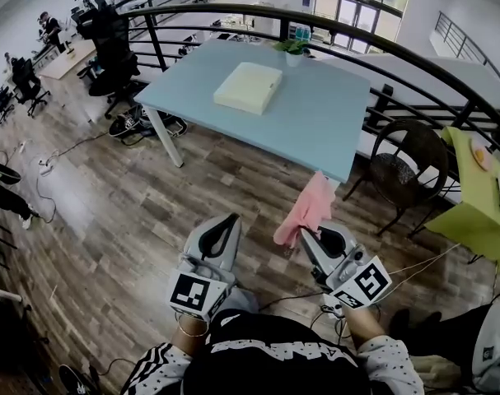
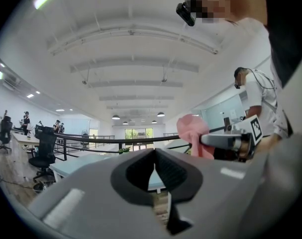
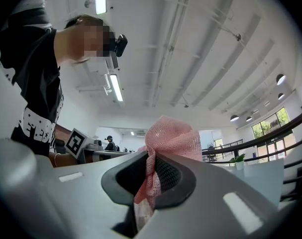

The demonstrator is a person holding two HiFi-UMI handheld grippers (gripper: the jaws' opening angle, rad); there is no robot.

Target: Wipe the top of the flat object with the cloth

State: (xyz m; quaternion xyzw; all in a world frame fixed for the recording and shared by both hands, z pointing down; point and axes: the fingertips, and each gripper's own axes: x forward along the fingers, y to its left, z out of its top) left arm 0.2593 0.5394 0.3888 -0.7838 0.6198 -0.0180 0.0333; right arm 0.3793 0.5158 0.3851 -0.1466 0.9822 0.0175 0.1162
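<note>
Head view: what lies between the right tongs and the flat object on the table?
Head view shows the pink cloth in the right tongs, then wood floor, then bare blue tabletop up to the flat object.

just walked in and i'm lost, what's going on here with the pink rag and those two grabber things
A person holds tongs in each hand. The right tongs are shut on a pink cloth, which sits bunched at their tips. The left tongs are shut with nothing in them. The flat pale yellow object to be wiped lies on the light blue table, ahead of the person and well apart from both tongs, so the wiping has not begun.
</note>
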